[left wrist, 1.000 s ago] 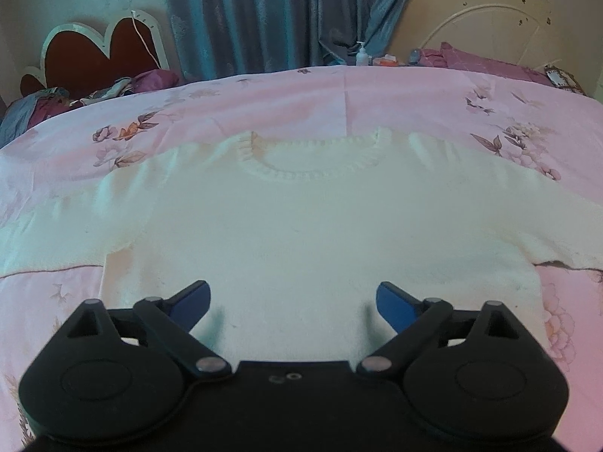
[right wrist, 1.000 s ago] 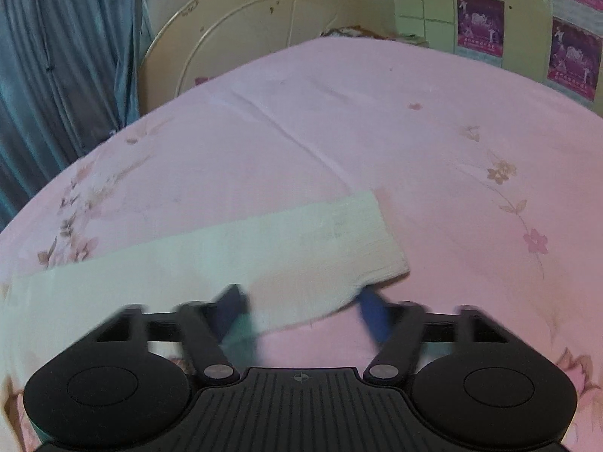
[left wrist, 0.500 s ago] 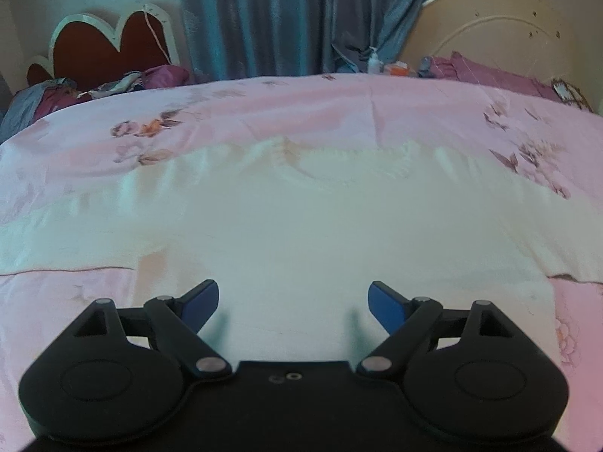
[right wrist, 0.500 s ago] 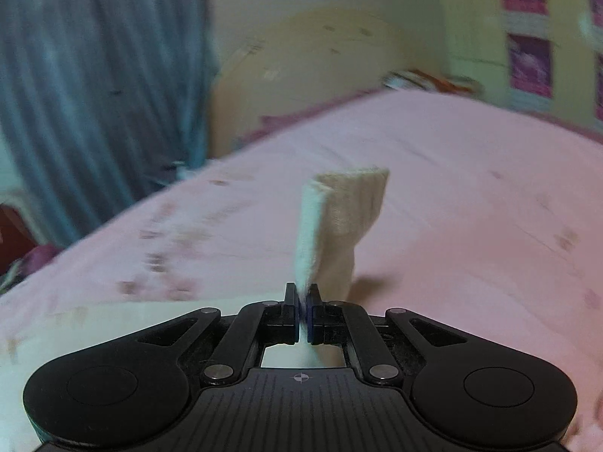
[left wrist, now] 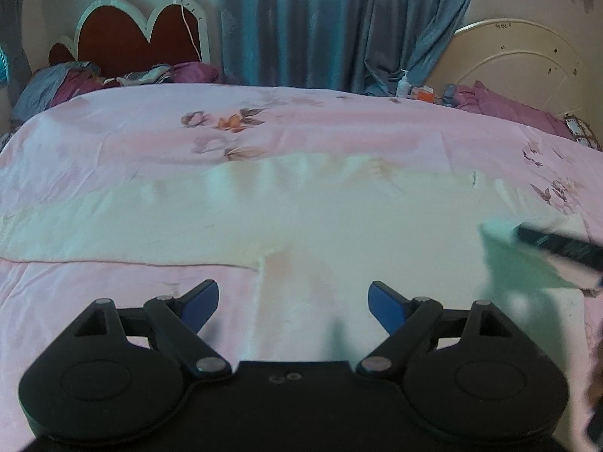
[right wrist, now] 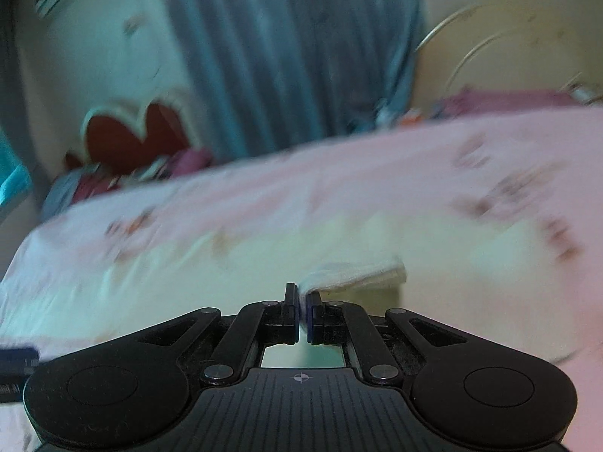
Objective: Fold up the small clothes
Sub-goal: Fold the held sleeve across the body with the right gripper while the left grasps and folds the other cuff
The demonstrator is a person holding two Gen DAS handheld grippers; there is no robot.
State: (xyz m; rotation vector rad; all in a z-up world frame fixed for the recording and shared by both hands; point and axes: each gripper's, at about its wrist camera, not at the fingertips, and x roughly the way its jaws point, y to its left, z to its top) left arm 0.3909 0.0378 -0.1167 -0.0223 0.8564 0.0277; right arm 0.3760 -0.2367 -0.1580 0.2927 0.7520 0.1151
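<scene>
A cream knitted sweater (left wrist: 301,218) lies spread flat on the pink floral bedspread (left wrist: 113,135), one sleeve stretching to the left. My left gripper (left wrist: 293,303) is open and empty, low over the sweater's lower left edge. My right gripper (right wrist: 302,307) is shut on the sweater's right sleeve cuff (right wrist: 358,273) and holds it lifted above the sweater body; the view is motion-blurred. In the left wrist view the right gripper (left wrist: 557,245) enters at the right edge with the lifted sleeve (left wrist: 516,260) hanging from it.
A red heart-shaped headboard (left wrist: 132,41) and piled clothes (left wrist: 75,83) are at the far left. Blue curtains (left wrist: 320,22) hang behind the bed. A round cream headboard (left wrist: 520,60), a bottle (left wrist: 402,84) and purple bedding (left wrist: 508,109) are at the far right.
My right gripper closed on the sleeve cuff, lifted it and swung it left over the sweater body. My left gripper shifted left toward the sweater's lower left edge, still open.
</scene>
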